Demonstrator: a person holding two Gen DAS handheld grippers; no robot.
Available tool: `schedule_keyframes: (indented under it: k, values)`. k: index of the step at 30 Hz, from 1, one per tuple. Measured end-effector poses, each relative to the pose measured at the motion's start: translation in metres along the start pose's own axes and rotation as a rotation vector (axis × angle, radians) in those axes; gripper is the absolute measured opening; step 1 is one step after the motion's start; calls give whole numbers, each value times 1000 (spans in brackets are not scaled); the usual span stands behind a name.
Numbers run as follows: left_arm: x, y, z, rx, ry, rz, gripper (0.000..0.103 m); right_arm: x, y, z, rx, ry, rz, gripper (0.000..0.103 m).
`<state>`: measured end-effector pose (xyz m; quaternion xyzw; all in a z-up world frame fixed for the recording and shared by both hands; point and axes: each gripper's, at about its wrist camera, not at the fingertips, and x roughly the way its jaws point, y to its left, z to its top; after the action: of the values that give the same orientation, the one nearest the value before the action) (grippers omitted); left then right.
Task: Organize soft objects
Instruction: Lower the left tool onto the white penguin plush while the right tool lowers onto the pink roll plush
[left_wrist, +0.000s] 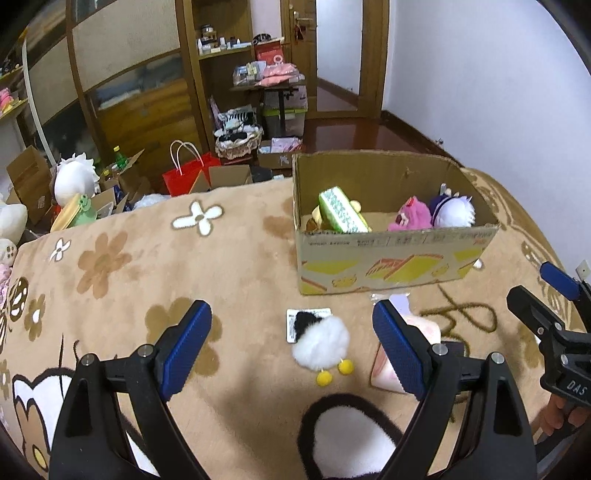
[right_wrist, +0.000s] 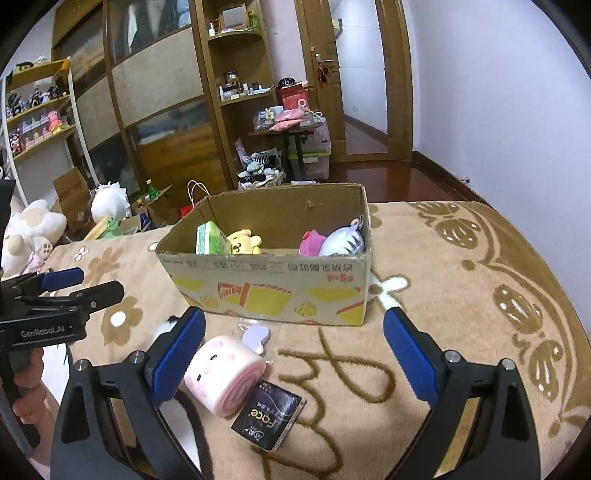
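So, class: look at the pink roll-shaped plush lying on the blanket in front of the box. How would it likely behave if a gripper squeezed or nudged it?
The pink roll plush looks soft, so the pads would probably sink in. It is a cylinder lying on its side, so a nudge might roll it, though the fuzzy blanket should slow it. It probably weighs little.

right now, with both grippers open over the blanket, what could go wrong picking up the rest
1. The white fluffy toy lies partly on a flat card; the left gripper may pinch both.
2. The pink roll plush touches a dark sachet, and the right gripper could drag it along.
3. The cardboard box already holds several toys; a drop may land on them.
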<state>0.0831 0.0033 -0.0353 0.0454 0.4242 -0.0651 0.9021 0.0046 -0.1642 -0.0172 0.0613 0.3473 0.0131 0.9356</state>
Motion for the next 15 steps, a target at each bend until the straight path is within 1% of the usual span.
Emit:
schedule_keyframes:
  k: [4,8,11,15]
  values:
    - [10,-4,-4,13,39,14,88,4,3,-4,-1,9,-17,101]
    - [22,-6,-7,9,84,21,88,14,7,-9,-7,37,-9,101]
    - [28,-7,-8,19,102,32,88,23,10,-13,-19,59,-16,101]
    - [42,-4,-7,-2,150,22,88,35,12,-19,-24,93,-10,101]
